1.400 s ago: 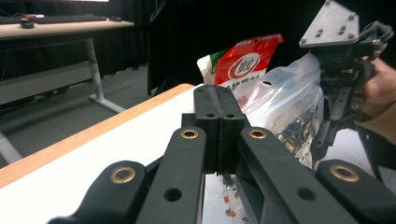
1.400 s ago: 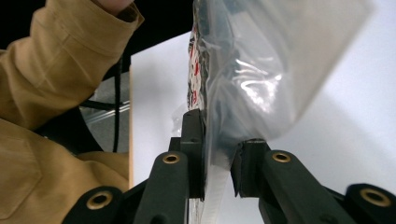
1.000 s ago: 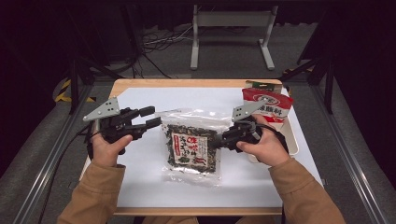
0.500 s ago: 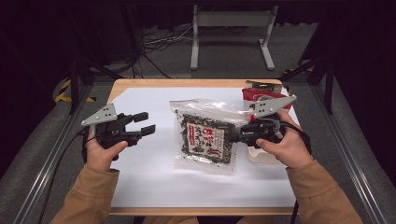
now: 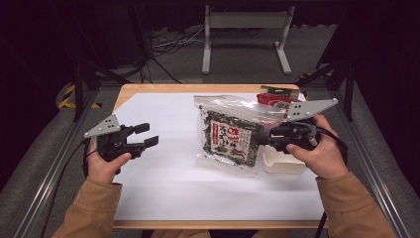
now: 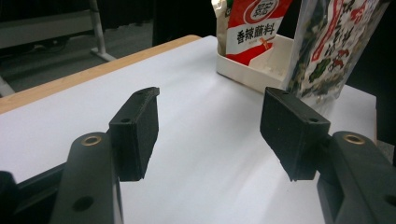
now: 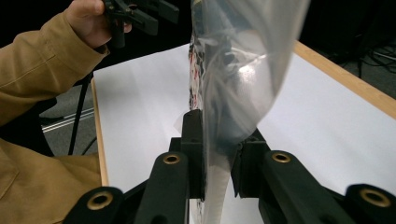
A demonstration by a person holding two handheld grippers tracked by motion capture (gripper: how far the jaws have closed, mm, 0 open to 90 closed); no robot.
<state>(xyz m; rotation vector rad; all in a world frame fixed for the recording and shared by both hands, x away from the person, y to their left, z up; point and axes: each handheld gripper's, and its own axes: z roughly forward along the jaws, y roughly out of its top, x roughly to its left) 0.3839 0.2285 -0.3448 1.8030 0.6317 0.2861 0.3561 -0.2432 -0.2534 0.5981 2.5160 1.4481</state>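
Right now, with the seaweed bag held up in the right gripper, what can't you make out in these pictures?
- White tray: in the high view the clear seaweed bag and the right gripper hide most of it, so its contents stay unknown.
- Red pouch: cut off by the top edge in the left gripper view; in the high view the bag covers its lower part.
- Bag's print: blurred and edge-on in the right gripper view, too small in the high view.

Seaweed bag [image 5: 232,136] left of tray [image 5: 282,163] holding red pouch [image 5: 277,98]
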